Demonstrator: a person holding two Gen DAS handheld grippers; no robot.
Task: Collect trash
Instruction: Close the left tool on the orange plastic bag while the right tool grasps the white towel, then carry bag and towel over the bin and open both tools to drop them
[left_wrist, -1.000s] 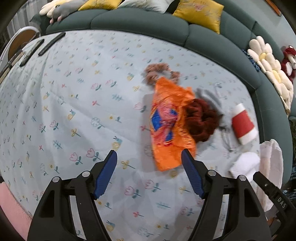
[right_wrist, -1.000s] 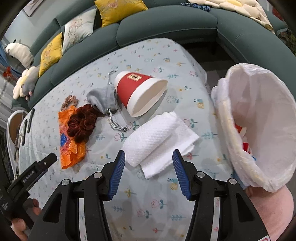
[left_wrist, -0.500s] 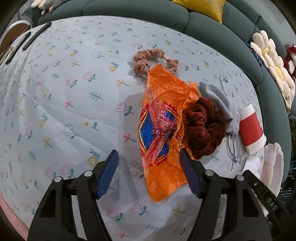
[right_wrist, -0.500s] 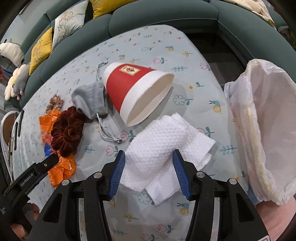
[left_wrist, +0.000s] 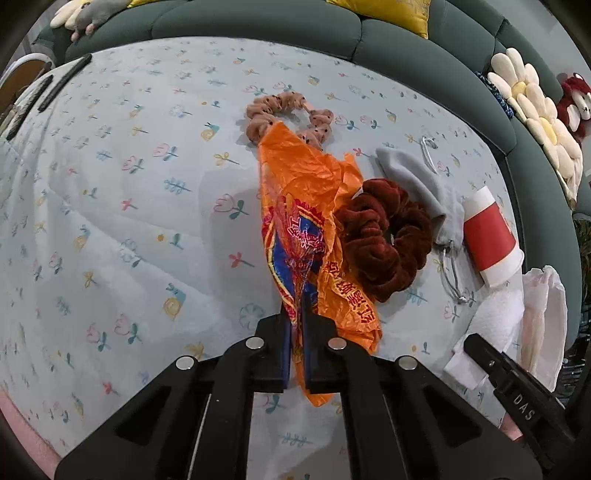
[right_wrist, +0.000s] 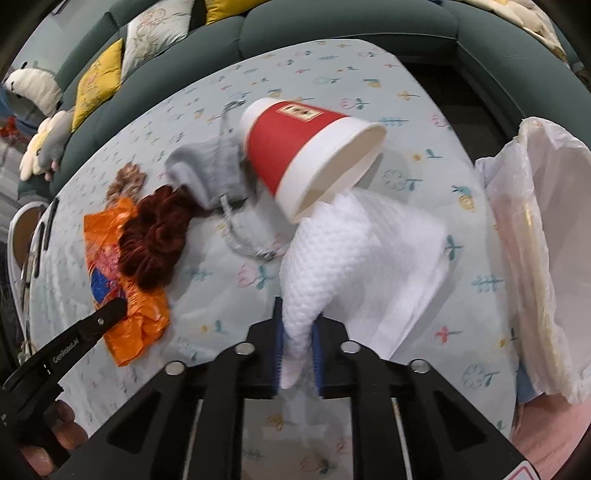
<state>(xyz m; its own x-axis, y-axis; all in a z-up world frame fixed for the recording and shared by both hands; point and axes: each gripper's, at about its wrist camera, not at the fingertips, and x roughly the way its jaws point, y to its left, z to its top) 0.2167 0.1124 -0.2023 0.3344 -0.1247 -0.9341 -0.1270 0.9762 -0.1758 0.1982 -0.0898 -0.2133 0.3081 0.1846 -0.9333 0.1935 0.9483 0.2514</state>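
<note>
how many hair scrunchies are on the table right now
2. A dark red scrunchie lies against the orange wrapper's right side, and a pink dotted scrunchie sits at its far end, partly covered. More may be hidden.

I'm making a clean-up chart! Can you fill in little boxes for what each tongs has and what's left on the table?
left tongs: shut on orange wrapper
right tongs: closing, white paper towel between them
still lying: red paper cup on its side, dark red scrunchie, grey pouch
bin bag: open, at table edge
</note>
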